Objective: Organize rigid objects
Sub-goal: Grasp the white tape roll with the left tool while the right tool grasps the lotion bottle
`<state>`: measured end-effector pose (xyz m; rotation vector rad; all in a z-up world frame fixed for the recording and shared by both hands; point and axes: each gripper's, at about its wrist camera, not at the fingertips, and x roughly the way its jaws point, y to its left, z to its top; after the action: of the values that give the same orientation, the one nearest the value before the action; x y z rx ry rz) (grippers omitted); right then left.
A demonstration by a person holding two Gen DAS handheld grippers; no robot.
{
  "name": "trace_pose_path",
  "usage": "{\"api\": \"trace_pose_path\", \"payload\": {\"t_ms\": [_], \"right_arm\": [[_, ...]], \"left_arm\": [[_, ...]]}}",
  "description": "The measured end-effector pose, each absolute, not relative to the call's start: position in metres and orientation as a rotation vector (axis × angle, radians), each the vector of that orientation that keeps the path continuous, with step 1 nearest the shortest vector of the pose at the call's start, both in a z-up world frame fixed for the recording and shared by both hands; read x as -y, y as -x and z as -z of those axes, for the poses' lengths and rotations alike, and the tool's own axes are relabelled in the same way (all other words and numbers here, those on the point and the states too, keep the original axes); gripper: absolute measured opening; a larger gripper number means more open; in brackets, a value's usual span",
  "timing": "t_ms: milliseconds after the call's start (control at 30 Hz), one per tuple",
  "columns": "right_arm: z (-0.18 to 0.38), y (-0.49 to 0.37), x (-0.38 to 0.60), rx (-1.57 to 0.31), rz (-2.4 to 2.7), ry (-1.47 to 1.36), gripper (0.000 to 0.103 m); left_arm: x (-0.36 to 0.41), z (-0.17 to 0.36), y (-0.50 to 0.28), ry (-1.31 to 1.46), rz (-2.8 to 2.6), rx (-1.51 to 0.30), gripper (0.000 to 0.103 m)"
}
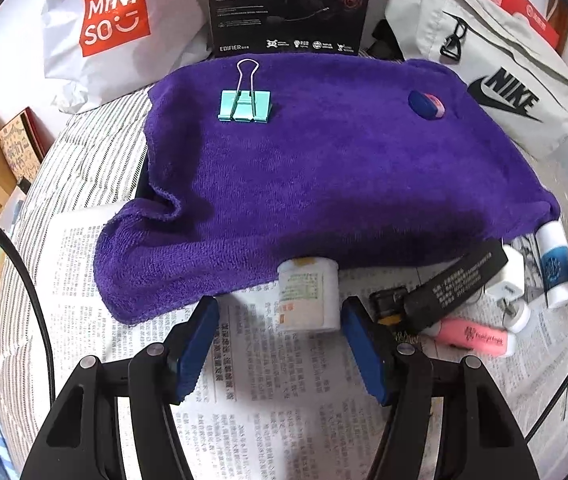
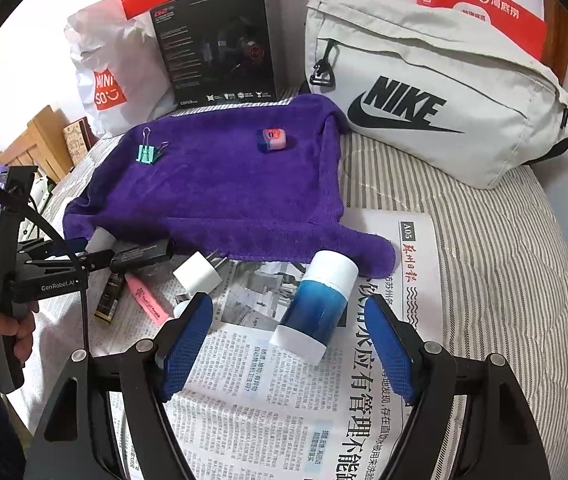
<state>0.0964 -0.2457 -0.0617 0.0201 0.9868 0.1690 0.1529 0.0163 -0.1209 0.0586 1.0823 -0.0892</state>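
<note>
**Closing in on two containers, with cloth and clutter ready to interfere**

Looking past both claws, the purple towel (image 1: 324, 168) fills the far ground, and it's the big hazard: its near hem drapes right over the top of the white bottle (image 1: 309, 296) lying dead ahead of the left gripper (image 1: 280, 320). Those jaws stand wide apart, holding nothing, one finger on each side of the bottle's near end. Squeeze now and lift, and I reckon the hem drags along, which could shift the teal binder clip (image 1: 245, 101) and the little blue-and-pink jar (image 1: 426, 105) resting far ahead on the cloth.

Over to the right gripper (image 2: 288, 336), also spread wide and empty. The blue-and-white tube (image 2: 316, 304) lies tilted between its fingers, near end just inside the tips, far cap touching the towel's corner. It's round and lying on newspaper (image 2: 284, 400), so an off-centre pinch would likely roll it or squirt it forward under the cloth.

Smaller trouble sits just right of the left claw: a black strap (image 1: 456, 284), white charger plug (image 1: 510, 280) and pink highlighter (image 1: 472, 338), all bunched close. A wide sweep there could snag the strap or knock the highlighter away.
</note>
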Motion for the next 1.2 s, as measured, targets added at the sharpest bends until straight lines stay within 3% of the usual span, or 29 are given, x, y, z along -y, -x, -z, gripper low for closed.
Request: {"api": "trace_pose_path", "payload": {"t_ms": [67,133,167,233,967,1200], "right_arm": [[0.066,-0.098,0.247,-0.996,-0.172,-0.028,0.078],[0.071,-0.099,0.247,-1.006,-0.171,-0.024,0.078],[0.074,-0.099,0.248,-1.012,-0.17,-0.025,0.078],[0.078,-0.099,0.25,-1.021,-0.17,-0.03,0.078],[0.11,-0.115,0.276,-1.08,-0.14,-0.158,0.078],[0.11,-0.112,0.277,-1.093,-0.125,-0.028,0.07]], "left_arm": [[-0.015,0.121,-0.153,-0.067,0.09,-1.077,0.062],[-0.013,0.12,-0.153,-0.074,0.113,-1.063,0.048],[-0.013,0.119,-0.152,-0.072,0.121,-1.06,0.035],[-0.013,0.117,-0.153,-0.055,0.147,-1.064,0.028],[-0.005,0.117,-0.141,-0.111,0.197,-1.05,0.029],[-0.011,0.117,-0.138,-0.087,0.219,-1.048,0.028]]}}
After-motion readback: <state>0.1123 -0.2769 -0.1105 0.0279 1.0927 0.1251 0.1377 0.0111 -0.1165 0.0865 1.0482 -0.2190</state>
